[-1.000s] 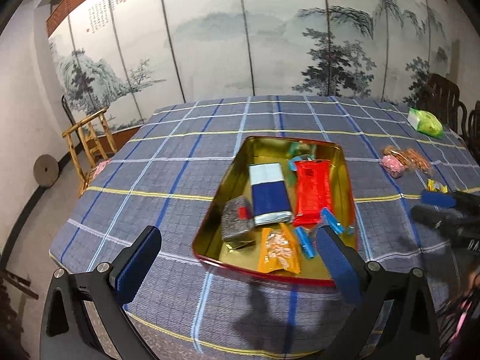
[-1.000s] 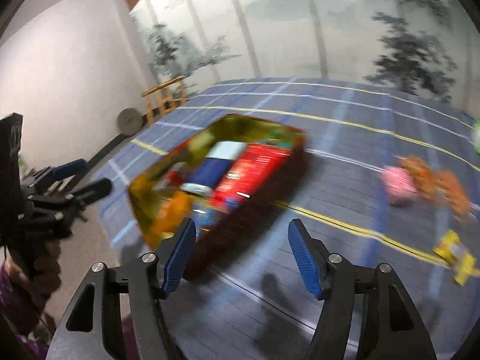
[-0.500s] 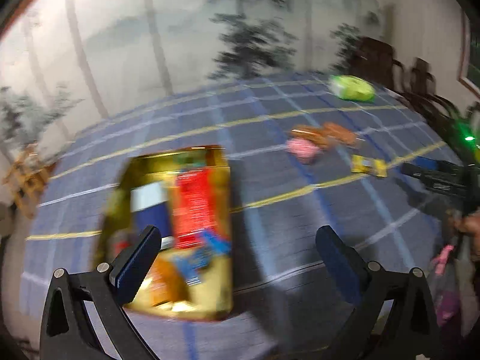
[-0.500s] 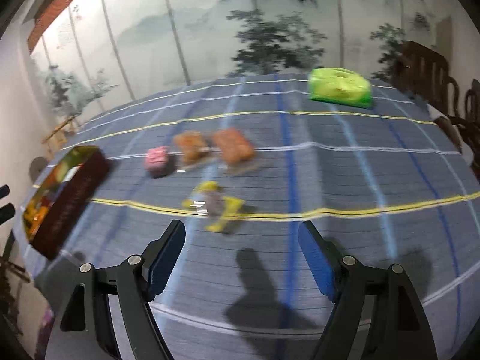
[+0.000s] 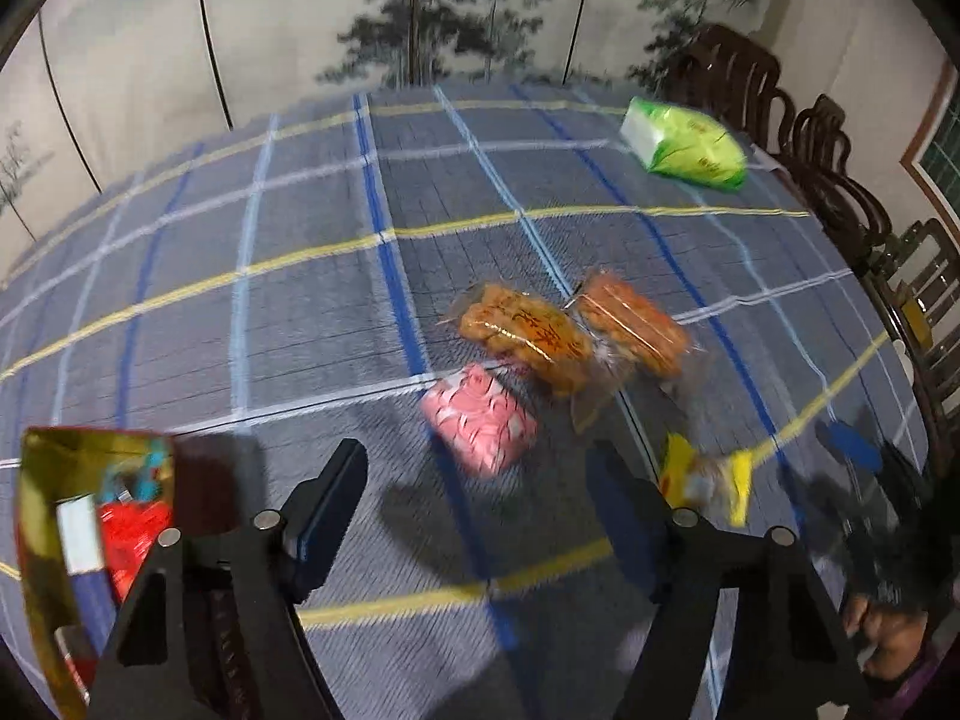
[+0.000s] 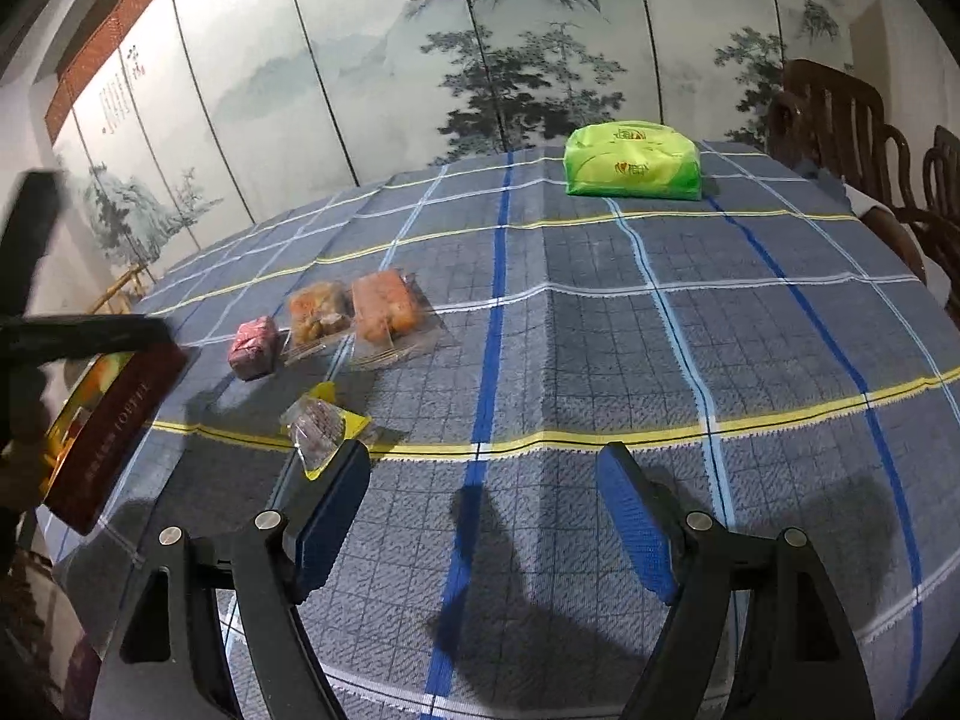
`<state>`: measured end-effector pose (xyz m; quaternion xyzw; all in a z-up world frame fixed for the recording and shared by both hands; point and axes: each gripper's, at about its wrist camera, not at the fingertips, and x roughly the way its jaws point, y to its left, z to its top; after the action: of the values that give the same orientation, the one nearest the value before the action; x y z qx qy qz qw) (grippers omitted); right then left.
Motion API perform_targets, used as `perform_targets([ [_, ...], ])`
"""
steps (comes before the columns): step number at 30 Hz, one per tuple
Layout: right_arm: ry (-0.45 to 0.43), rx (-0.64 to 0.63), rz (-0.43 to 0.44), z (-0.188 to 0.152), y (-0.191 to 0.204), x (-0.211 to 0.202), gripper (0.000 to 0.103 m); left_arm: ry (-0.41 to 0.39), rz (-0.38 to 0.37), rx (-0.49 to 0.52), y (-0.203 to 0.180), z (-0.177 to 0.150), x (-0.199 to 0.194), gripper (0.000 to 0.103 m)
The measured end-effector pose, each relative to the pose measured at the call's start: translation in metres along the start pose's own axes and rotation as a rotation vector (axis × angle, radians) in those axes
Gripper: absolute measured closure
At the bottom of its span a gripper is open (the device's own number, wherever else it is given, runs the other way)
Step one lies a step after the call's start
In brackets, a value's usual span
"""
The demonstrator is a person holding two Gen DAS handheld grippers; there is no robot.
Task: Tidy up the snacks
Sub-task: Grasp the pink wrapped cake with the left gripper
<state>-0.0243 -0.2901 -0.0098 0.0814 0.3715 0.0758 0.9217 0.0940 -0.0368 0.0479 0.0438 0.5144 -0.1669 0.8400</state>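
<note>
My left gripper (image 5: 480, 474) is open and empty above the plaid tablecloth, just short of a pink snack packet (image 5: 478, 418). Two orange packets (image 5: 522, 336) (image 5: 630, 324) lie beyond it, and a yellow-edged packet (image 5: 705, 477) lies to the right. The gold tin (image 5: 36, 540) with red sides, holding snacks, is at the lower left. My right gripper (image 6: 483, 480) is open and empty over bare cloth. In its view the yellow-edged packet (image 6: 321, 426), pink packet (image 6: 255, 347), orange packets (image 6: 318, 312) (image 6: 384, 306) and tin (image 6: 114, 420) lie to the left.
A green tissue pack (image 6: 633, 168) (image 5: 684, 141) sits at the far side of the table. Dark wooden chairs (image 5: 840, 192) stand along the right edge. A painted folding screen (image 6: 420, 60) stands behind the table.
Both grippers have swung right, away from the tin toward the loose packets. The left one has closed in on the pink packet. Both stay open.
</note>
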Motion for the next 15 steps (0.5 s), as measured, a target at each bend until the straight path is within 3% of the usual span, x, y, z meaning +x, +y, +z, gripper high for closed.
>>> perform_targets([
  [7,-0.025,-0.015,0.052,-0.004,0.002,-0.004,0.023,0.072,0.024,-0.065,0.008,0.019,0.039,0.033],
  [11,-0.033,-0.022,0.069,-0.004,0.003,-0.005,0.022,0.127,0.037,-0.077,0.005,0.021,0.060,0.046],
  [15,-0.043,-0.013,0.086,-0.004,0.002,-0.006,0.020,0.069,0.119,-0.061,0.000,0.017,0.060,0.073],
])
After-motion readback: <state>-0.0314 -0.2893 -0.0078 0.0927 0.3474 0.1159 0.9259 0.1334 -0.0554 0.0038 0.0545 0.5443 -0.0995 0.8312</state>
